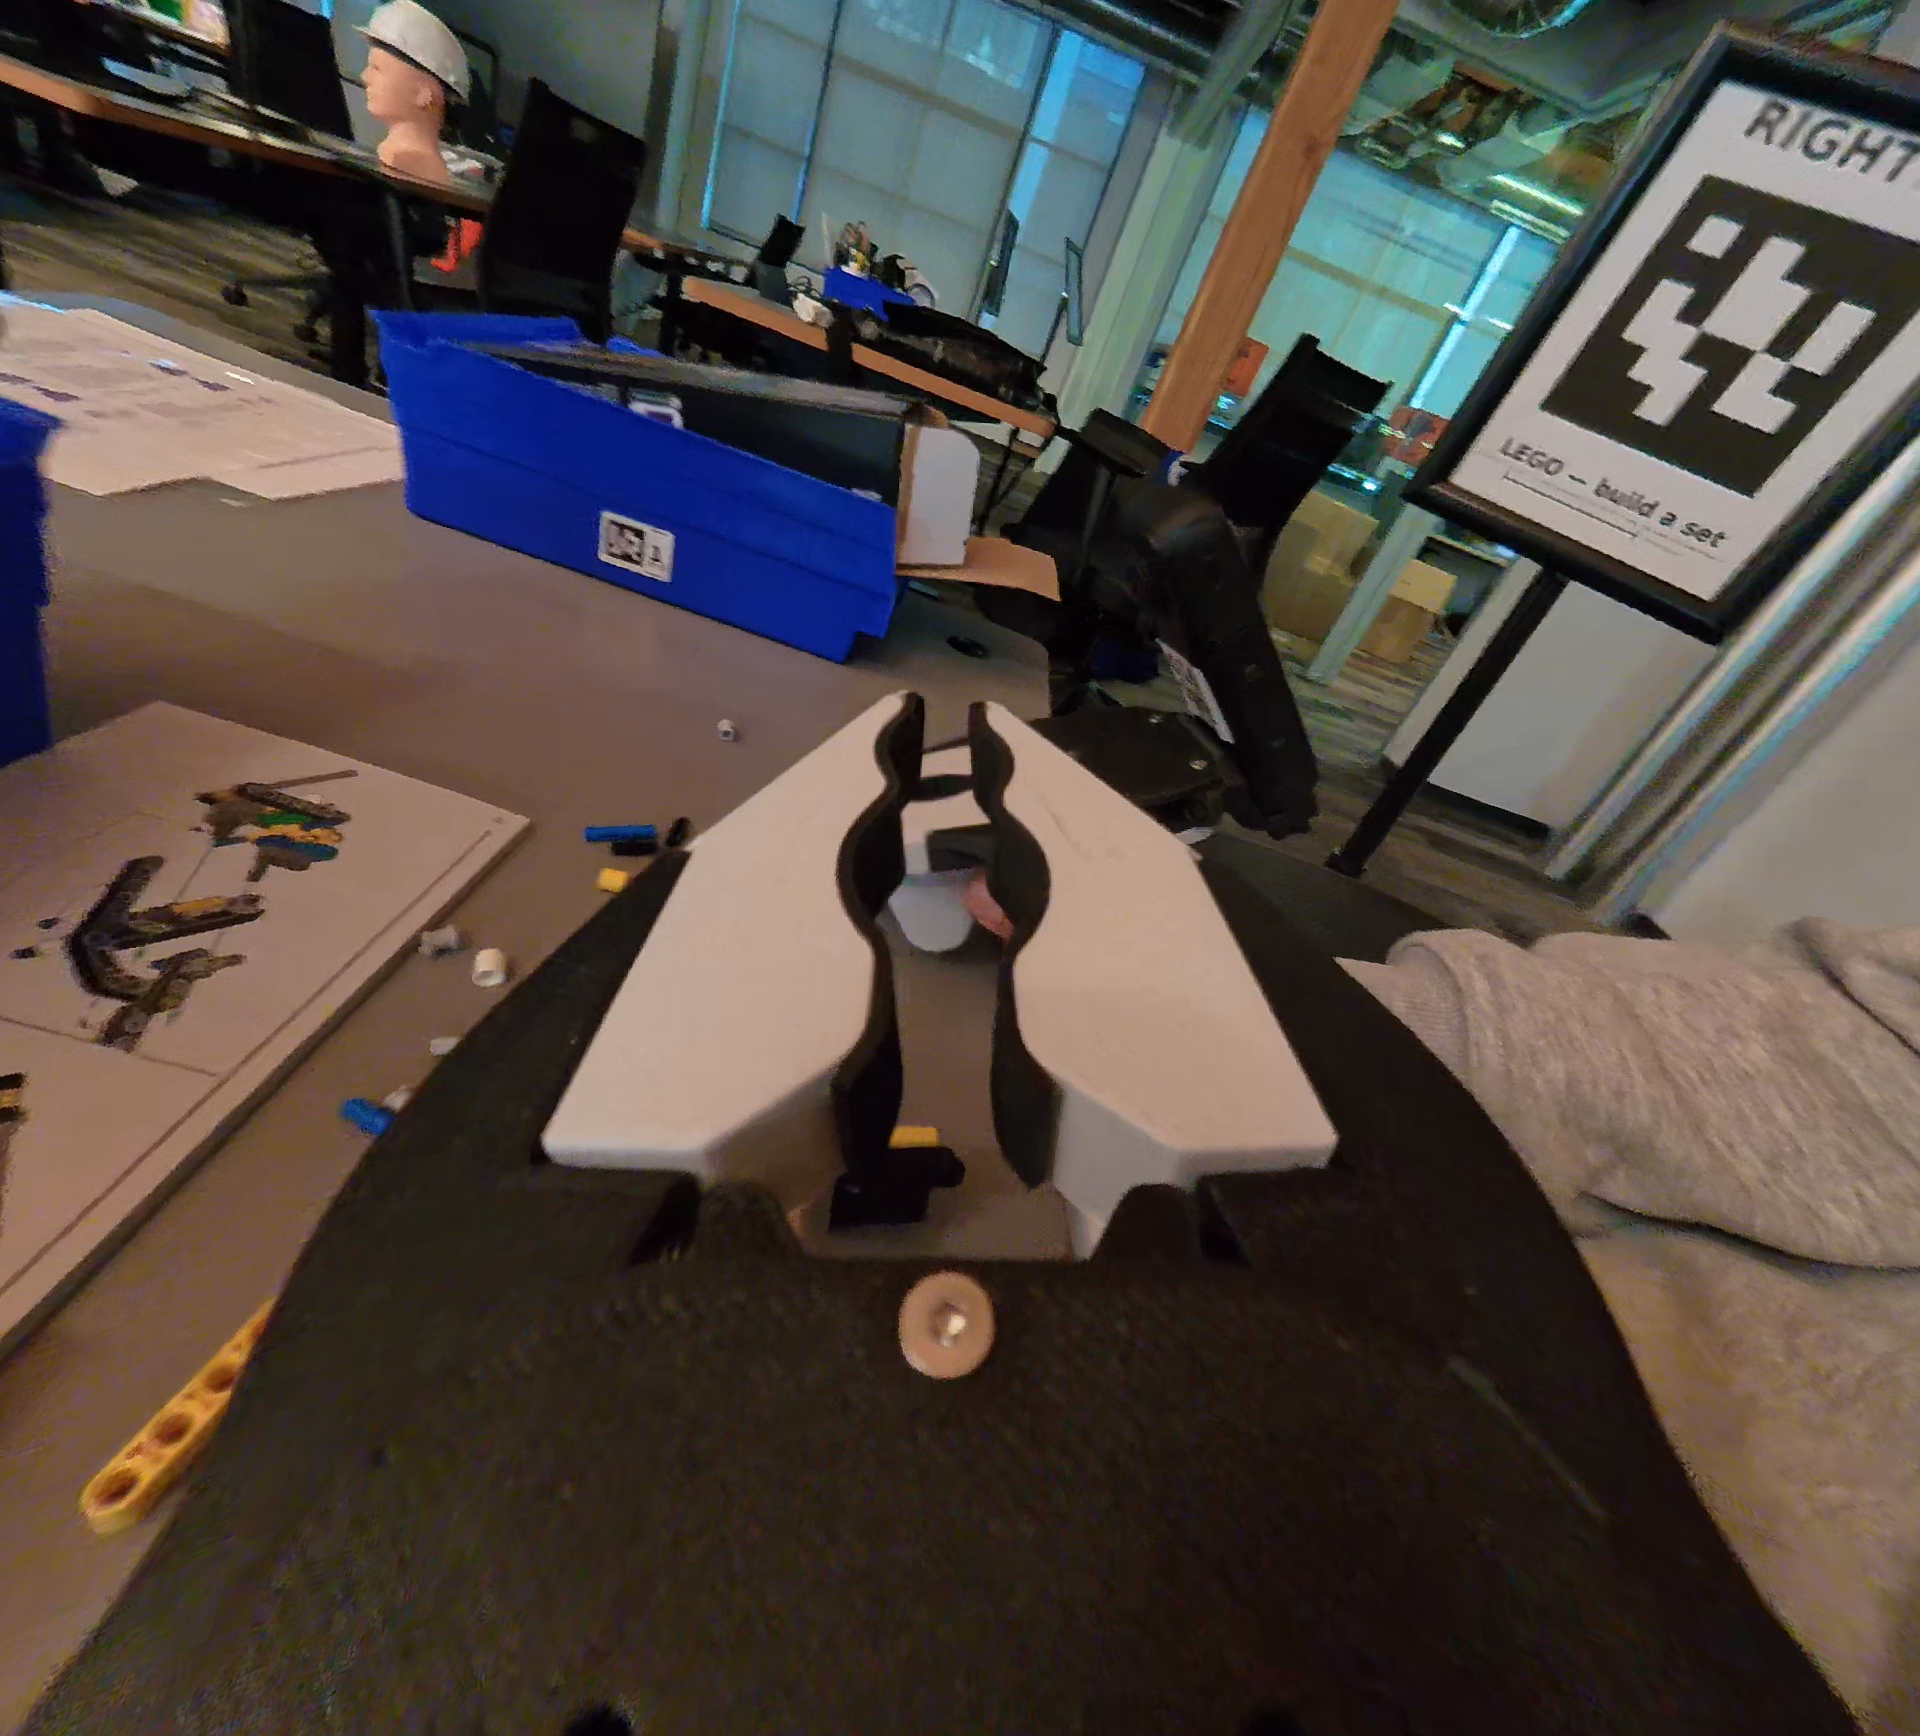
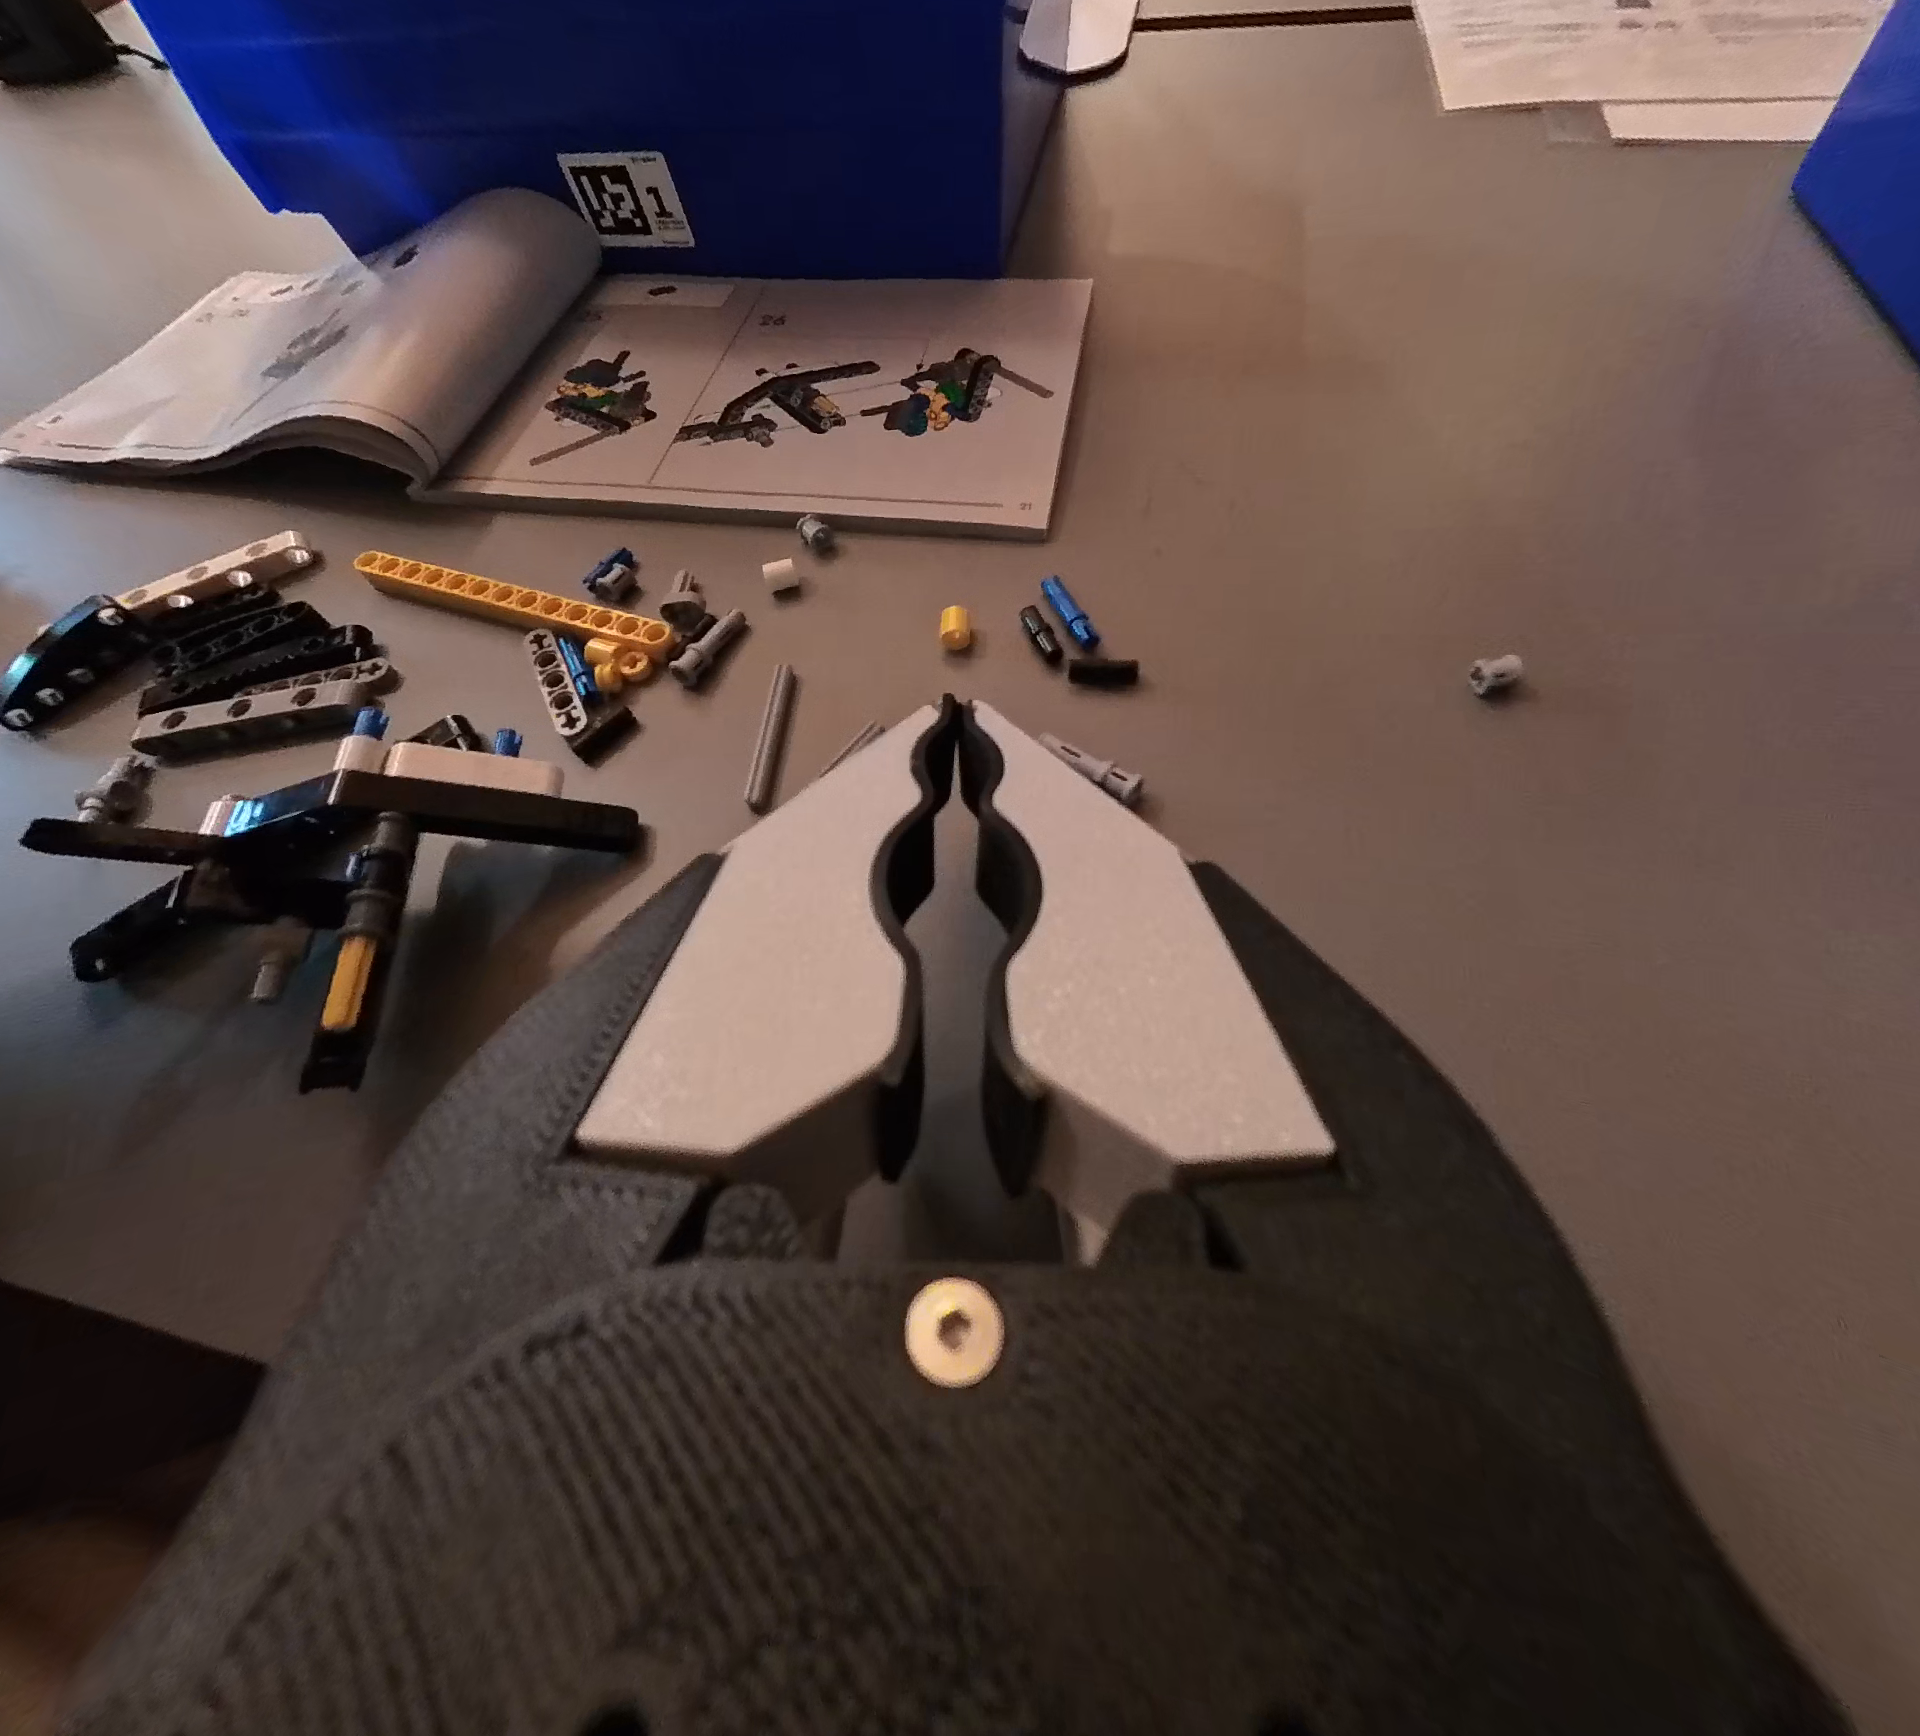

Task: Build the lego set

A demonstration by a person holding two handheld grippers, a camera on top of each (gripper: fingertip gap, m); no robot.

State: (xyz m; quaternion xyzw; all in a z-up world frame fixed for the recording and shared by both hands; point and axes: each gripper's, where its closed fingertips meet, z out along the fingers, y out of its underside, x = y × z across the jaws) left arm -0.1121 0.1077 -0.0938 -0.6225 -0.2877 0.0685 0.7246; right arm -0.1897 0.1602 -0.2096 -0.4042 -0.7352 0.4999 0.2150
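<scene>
The right gripper (image 2: pixel 951 707) hangs low over the grey bench (image 2: pixel 1455 439) with its jaws pressed together at the tips and nothing visible between them. Just beyond its tips lie loose lego pieces: a yellow stud (image 2: pixel 955 627), a black pin (image 2: pixel 1039 632), a blue pin (image 2: pixel 1068 611) and a short black piece (image 2: pixel 1103 671), with a grey connector (image 2: pixel 1496 675) well apart to the right. Farther left a long yellow beam (image 2: pixel 514 604) lies flat beside a heap of black and grey beams (image 2: pixel 249 658), and nearer, at the left, sits the part-built black assembly (image 2: pixel 332 839) with a yellow-tipped axle sticking out toward the near edge. The open instruction booklet (image 2: pixel 790 398) lies beyond the pieces, touching the front of a blue bin (image 2: pixel 623 55); loose printed sheets (image 2: pixel 1642 3) lie at the far right. The left gripper (image 1: pixel 945 720) is raised and tilted, pointing across the room, its jaws a narrow gap apart at the tips; a small black-and-yellow lego piece (image 1: pixel 899 1167) shows low in the gap near the finger bases, though whether it is clamped cannot be told. In the left wrist view a grey sleeve (image 1: pixel 1662 1115) lies at the right, the booklet at the left, and a second blue bin (image 1: pixel 644 481) stands farther off on the bench.
</scene>
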